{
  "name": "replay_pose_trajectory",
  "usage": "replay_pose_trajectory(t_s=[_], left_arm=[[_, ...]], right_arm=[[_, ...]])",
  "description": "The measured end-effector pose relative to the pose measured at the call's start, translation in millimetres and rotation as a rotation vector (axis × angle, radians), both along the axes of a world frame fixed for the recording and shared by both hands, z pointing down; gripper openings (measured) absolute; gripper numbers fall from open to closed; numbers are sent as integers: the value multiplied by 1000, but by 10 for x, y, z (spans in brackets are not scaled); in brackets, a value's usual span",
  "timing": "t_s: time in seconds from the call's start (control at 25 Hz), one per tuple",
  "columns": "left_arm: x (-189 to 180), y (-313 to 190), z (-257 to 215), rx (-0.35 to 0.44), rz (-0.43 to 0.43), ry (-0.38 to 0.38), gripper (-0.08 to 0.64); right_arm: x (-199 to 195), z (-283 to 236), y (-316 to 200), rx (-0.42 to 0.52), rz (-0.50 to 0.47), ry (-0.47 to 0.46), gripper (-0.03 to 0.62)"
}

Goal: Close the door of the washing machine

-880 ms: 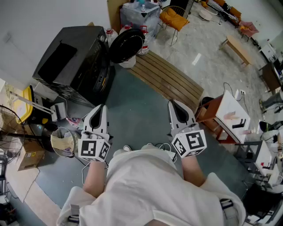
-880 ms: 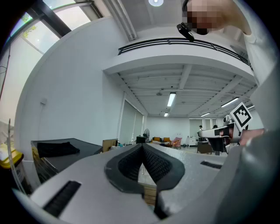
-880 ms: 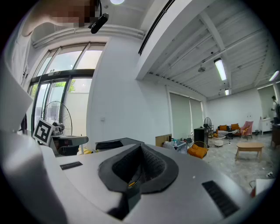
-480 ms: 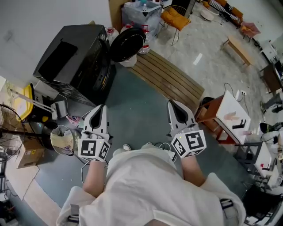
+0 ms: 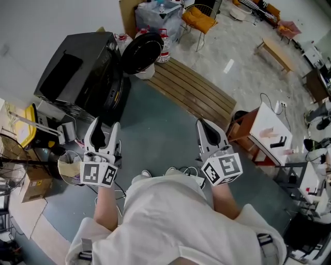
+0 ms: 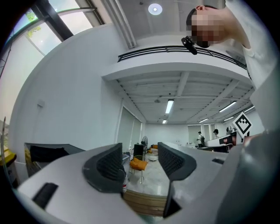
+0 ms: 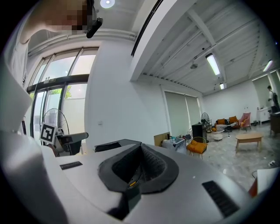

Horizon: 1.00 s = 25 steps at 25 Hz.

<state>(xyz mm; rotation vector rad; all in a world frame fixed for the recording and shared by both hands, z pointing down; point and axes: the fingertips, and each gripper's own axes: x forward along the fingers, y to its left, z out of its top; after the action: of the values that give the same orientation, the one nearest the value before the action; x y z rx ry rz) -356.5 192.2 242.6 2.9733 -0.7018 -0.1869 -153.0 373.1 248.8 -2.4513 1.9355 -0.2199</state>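
The black washing machine stands at the upper left of the head view, its round dark door swung open toward the wooden slats. My left gripper is held level in front of the machine, well short of the door; its jaws stand apart with nothing between them, as the left gripper view shows. My right gripper hovers over the grey floor to the right, shut on nothing, its pads meeting in the right gripper view. The machine's dark top shows beyond it.
A slatted wooden platform lies right of the door. An orange chair and bagged clutter sit behind. A red-and-white table stands at right. A fan and boxes crowd the left. Cables lie by my feet.
My left gripper has shifted left and slightly away from my body, toward the machine's front. The right gripper has stayed in place.
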Motion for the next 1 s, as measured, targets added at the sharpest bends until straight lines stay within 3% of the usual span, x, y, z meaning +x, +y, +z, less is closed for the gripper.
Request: replay_pose_trajectory(t_s=[0.08,0.24,0.4,0.64,0.84,1.0], left_arm=[[110,6,-43,19,7,7,318],[401,66,-63,56,13,-43,412],[661,142,-31,76,31,-113,428],[889,-52,249,33,42,-175,431],[1298,-584,428,6,52,-170,431],[1687,-1249,535,-33,60,-125,431]], right_arm=[[106,23,84,-5,6,3,-5],[355,70,279,-5,11,-5,-5],[603,180,348,-6,26,-44,-5],[816,372,144,-25,35,-98,-5],[1131,492,-278,-62,48,-105,-5],[1421,479,-946,-96,43,-78,-5]])
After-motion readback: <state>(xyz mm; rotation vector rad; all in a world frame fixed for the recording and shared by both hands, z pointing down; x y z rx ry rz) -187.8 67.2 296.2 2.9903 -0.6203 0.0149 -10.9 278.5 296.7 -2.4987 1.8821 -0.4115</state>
